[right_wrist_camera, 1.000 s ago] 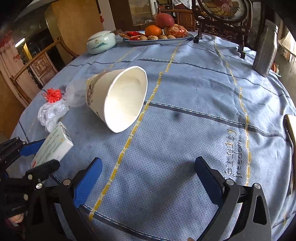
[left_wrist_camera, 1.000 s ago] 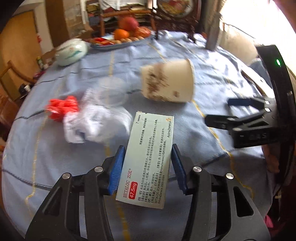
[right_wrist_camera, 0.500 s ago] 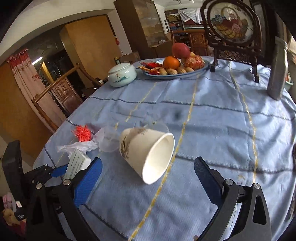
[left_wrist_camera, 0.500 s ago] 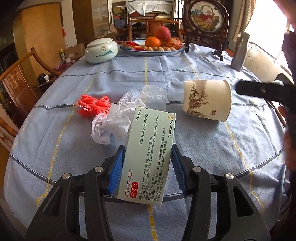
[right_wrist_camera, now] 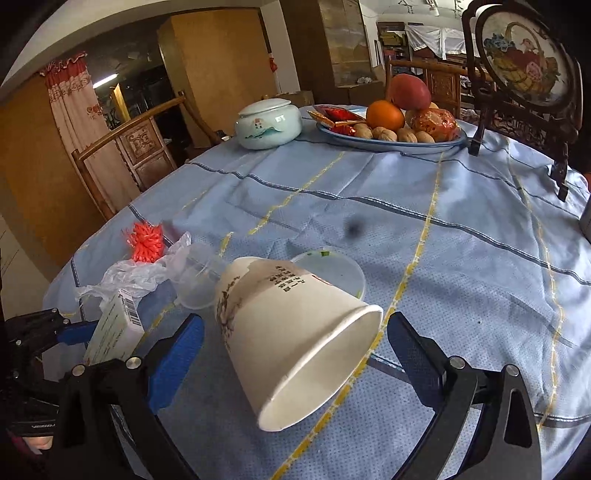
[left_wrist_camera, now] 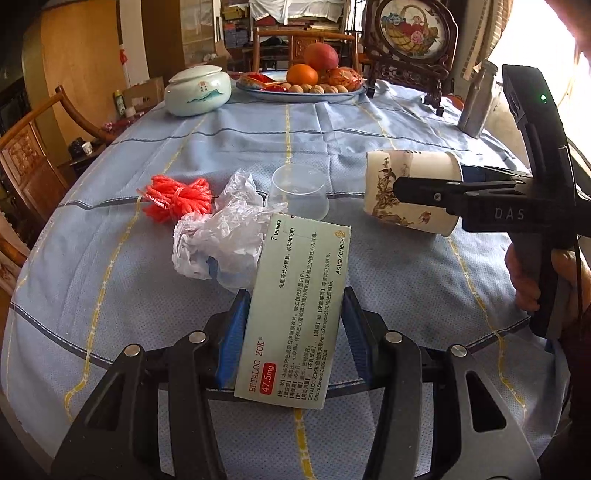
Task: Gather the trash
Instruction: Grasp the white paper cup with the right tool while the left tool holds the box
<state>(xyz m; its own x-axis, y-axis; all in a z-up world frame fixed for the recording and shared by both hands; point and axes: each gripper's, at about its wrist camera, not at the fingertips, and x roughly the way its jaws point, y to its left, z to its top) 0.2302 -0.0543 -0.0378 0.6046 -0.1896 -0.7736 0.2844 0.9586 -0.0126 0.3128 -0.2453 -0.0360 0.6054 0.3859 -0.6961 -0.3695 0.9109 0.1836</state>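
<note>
My left gripper [left_wrist_camera: 293,295] is shut on a pale green medicine box [left_wrist_camera: 295,314], held above the blue tablecloth [left_wrist_camera: 369,122]. A white paper cup [right_wrist_camera: 295,332] lies on its side. My right gripper [right_wrist_camera: 295,321] straddles its mouth end with jaws closing, and a small gap shows at each pad. Left of the cup are a clear plastic cup [left_wrist_camera: 299,192], a crumpled plastic bag [left_wrist_camera: 221,236] and a red string bundle [left_wrist_camera: 177,197]. A clear lid [right_wrist_camera: 332,269] lies behind the paper cup.
At the far side stand a porcelain jar [left_wrist_camera: 197,90], a fruit plate [left_wrist_camera: 295,98], a framed screen [left_wrist_camera: 410,33] and a metal bottle [left_wrist_camera: 476,99]. A wooden chair [left_wrist_camera: 29,155] stands at the left edge. A hand [left_wrist_camera: 524,273] grips the right tool.
My right gripper has come in from the right until the paper cup lies between its fingers, and its jaws have narrowed. The left gripper keeps the box and has rolled slightly.
</note>
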